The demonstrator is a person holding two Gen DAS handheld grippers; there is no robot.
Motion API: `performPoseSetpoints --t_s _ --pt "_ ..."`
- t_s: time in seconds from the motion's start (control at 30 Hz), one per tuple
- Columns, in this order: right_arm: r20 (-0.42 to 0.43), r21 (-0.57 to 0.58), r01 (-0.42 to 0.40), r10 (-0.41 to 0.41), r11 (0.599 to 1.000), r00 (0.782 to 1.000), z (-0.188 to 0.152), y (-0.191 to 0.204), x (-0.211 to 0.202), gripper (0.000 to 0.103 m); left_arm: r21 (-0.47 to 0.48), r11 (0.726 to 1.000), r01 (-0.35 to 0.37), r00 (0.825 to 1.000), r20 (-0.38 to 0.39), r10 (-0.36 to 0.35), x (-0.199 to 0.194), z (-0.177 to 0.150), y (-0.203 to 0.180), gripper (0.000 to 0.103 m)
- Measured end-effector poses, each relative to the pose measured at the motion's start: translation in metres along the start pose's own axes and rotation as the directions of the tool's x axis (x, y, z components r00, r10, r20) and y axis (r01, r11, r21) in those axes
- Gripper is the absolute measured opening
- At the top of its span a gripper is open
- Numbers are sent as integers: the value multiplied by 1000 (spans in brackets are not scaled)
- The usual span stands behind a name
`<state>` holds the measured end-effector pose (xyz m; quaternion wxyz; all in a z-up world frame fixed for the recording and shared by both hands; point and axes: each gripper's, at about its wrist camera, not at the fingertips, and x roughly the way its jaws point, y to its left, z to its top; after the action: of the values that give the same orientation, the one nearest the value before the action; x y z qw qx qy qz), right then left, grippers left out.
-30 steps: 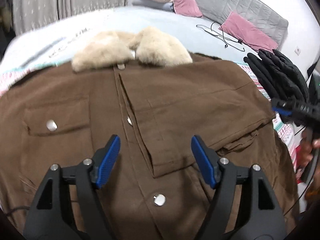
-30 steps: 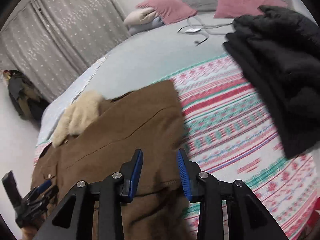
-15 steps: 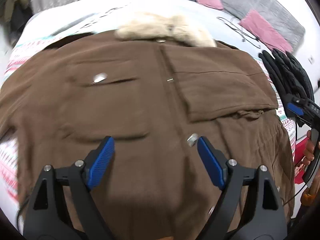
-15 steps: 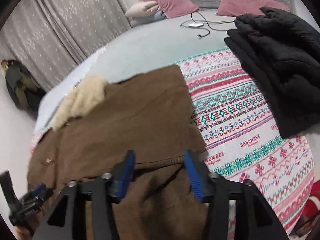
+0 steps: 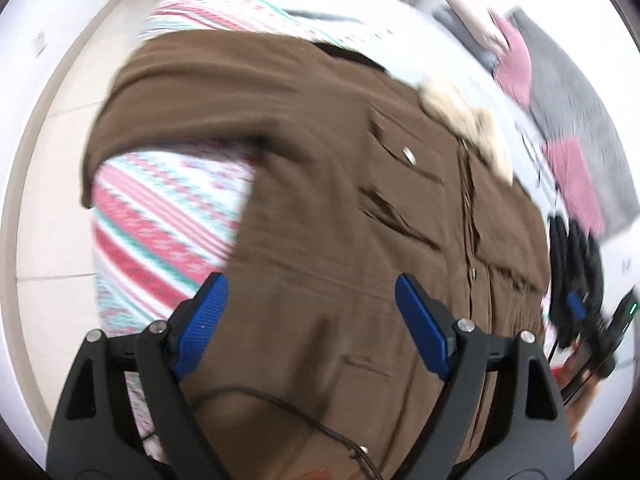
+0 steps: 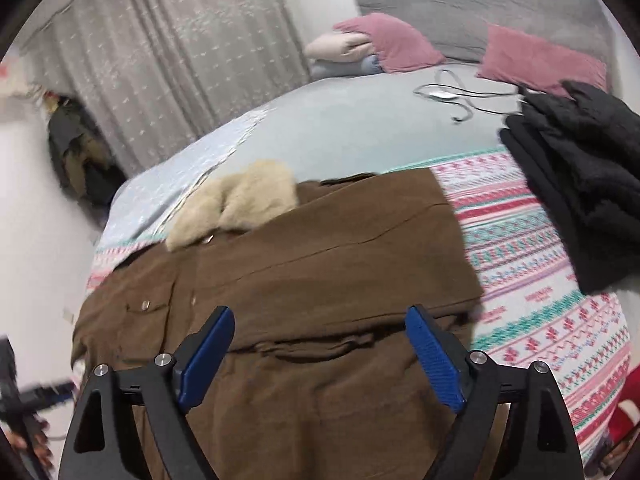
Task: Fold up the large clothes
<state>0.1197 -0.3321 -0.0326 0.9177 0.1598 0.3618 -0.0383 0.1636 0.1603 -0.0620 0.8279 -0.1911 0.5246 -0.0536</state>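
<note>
A large brown coat point(image 5: 340, 208) with a cream fur collar point(image 5: 468, 120) lies flat on the bed, front up; it also shows in the right wrist view point(image 6: 320, 280). Its right sleeve is folded across the chest. Its left sleeve point(image 5: 180, 92) stretches out toward the bed's edge. My left gripper point(image 5: 316, 328) is open and empty above the coat's lower left part. My right gripper point(image 6: 320, 356) is open and empty above the coat's lower right part, below the folded sleeve point(image 6: 360, 264).
A patterned red, green and white blanket point(image 6: 540, 288) covers the bed. A folded black jacket point(image 6: 580, 184) lies at the right. Pink pillows point(image 6: 396, 44) and a white cable point(image 6: 452, 96) lie at the head. White floor point(image 5: 48, 200) runs left of the bed.
My left gripper has swung left toward the coat's outstretched left sleeve. My right gripper has opened wide and drawn back over the coat's lower part.
</note>
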Motion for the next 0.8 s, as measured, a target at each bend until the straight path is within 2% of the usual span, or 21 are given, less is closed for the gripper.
performPoseSetpoints --t_s 0.13,0.23,0.3,0.37,0.5,0.6,0.7,0.73,0.8 --pt "-26 -14 -20 20 1000 999 -10 6 14 89 -154 987 37 996 85 -24 -7 20 52 86" --pt "-41 -22 -43 43 999 998 -15 8 17 89 -308 948 84 991 129 -46 -2 32 89 85" --pt "-35 -5 -55 55 998 998 -16 7 16 89 -427 897 117 987 147 -58 12 39 115 84" --pt "-30 17 -69 70 997 997 -15 5 18 89 -491 864 111 989 143 -46 25 46 133 75" --pt "-43 28 -94 95 995 995 -16 4 23 89 -625 776 92 986 168 19 50 56 166 69" --pt "-51 24 -89 90 996 995 -16 6 26 89 -708 691 150 977 214 7 61 56 186 67" --pt "-57 6 -88 89 996 994 -16 11 31 89 -747 637 189 971 241 -5 69 60 196 64" --pt "-60 1 -87 86 996 994 -16 13 34 89 -761 616 203 968 250 -11 70 62 202 59" --pt "-71 -11 -87 86 996 994 -17 17 38 89 -791 570 221 965 262 -11 69 64 209 36"
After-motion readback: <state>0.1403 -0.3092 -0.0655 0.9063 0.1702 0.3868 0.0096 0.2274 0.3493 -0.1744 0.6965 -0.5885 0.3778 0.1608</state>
